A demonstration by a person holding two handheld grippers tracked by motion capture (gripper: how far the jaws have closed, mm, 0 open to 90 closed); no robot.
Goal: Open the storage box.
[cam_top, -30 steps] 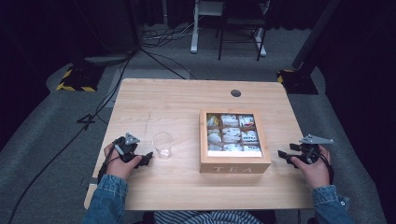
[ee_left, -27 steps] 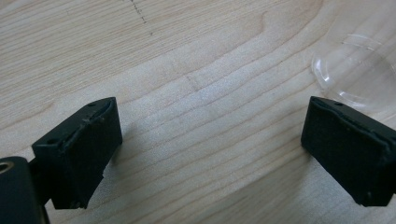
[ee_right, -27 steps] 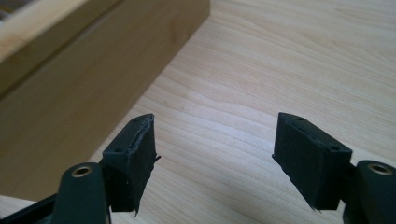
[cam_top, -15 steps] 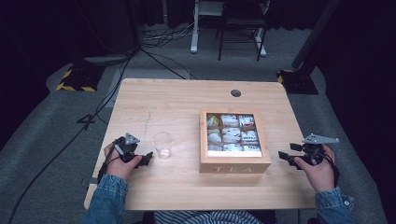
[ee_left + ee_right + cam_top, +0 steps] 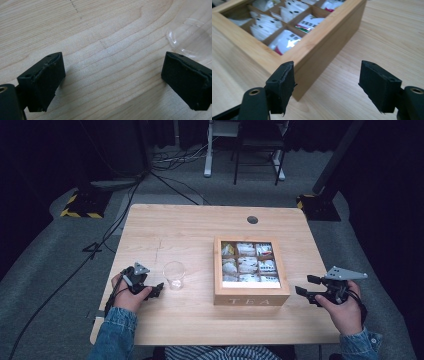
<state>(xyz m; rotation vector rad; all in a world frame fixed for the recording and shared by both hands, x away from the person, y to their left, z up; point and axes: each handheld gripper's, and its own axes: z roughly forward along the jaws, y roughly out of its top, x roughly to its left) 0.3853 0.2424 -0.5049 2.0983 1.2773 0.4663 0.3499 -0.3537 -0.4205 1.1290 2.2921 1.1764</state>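
Wooden table (image 5: 190,227) carried everything; largest item on it was the wooden tea box (image 5: 251,271), lid off, sitting right of centre w/ "TEA" on its front wall and nine compartments of tea bags (image 5: 246,265), mostly white packets. Right gripper (image 5: 306,291) was held just off the box's right side near its front corner, jaws spread wide, nothing between them; in right gripper view the box corner (image 5: 297,57) stood close behind the jaw seen at left, not touching. Left gripper (image 5: 156,290) rested low at table's front left, jaws likewise released, bare wood between them. Clear plastic cup (image 5: 173,274) stood upright just beside it, approx. between gripper and box, untouched; cup rim (image 5: 190,37) showed beyond one jaw.
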